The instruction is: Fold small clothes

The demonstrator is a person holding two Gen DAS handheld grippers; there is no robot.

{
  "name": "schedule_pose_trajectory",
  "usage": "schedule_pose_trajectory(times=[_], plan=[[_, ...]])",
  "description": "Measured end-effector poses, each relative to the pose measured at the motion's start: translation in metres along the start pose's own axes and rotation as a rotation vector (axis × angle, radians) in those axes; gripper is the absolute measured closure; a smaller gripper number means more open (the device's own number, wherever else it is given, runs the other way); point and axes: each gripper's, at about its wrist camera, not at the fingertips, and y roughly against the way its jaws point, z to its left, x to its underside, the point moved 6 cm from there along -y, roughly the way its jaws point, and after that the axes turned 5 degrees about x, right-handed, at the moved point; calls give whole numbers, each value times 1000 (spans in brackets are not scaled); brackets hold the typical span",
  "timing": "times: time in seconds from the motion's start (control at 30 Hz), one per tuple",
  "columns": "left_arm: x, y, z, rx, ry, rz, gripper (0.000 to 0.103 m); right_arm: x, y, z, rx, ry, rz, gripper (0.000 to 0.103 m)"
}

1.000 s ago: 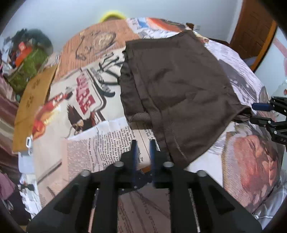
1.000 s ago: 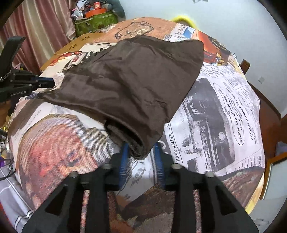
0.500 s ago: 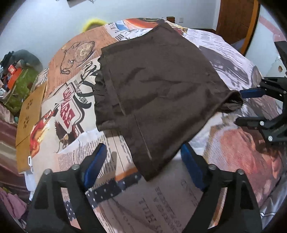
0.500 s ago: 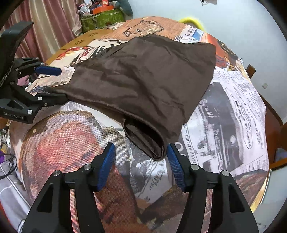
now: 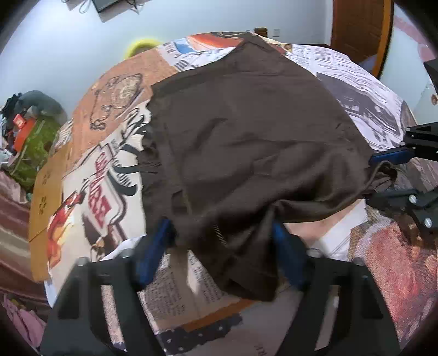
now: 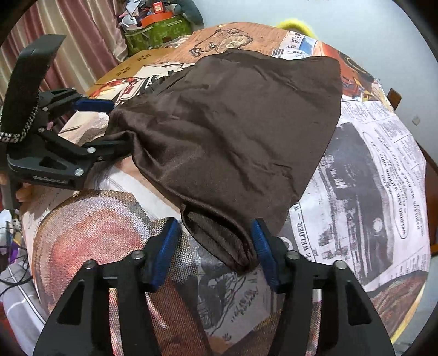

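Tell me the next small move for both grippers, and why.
Probably close both: the left gripper and right gripper are open, each straddling a near corner of the brown garment, which lies unheld on the printed tablecloth.

A printed cloth (image 6: 383,169) with newspaper text and poster graphics covers the surface. A green bag (image 6: 156,32) topped by an orange box (image 6: 157,17) sits at upper left of the right wrist view, beside striped curtains (image 6: 68,32). A wooden door (image 5: 358,27) occupies the upper right of the left wrist view.
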Motion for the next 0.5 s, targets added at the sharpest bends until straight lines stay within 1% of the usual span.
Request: schedule_pose_trajectory(times=[0.03, 0.07, 0.1, 0.13, 0.17, 0.2, 0.23, 0.27, 0.37, 0.5], plan=[[-1, -1, -2, 7, -5, -1, 44, 0, -1, 0, 1, 2, -4, 63], [-2, -2, -3, 10, -7, -1, 52, 0, -1, 0, 0, 5, -6, 68], [-3, -4, -5, 18, -8, -1, 57, 0, -2, 0, -1, 3, -9, 75], [-3, -5, -7, 28, -8, 1, 65, 0, -2, 0, 1, 2, -11, 80], [-4, -6, -7, 27, -9, 1, 70, -1, -2, -1, 5, 2, -13, 86], [-5, -7, -8, 18, -11, 0, 73, -1, -2, -1, 7, 2, -14, 89], [-5, -8, -8, 11, -12, 1, 78, -2, -2, -3, 0, -2, -15, 90], [-6, -8, -8, 8, -11, 0, 81, -2, -2, -4, -2, -7, -17, 92], [-5, -6, -7, 12, 2, 1, 86, -5, -1, -6, -9, -18, -26, 94], [-6, 2, -4, 29, 32, -11, 89, -8, 6, -4, 2, -5, -54, 96]])
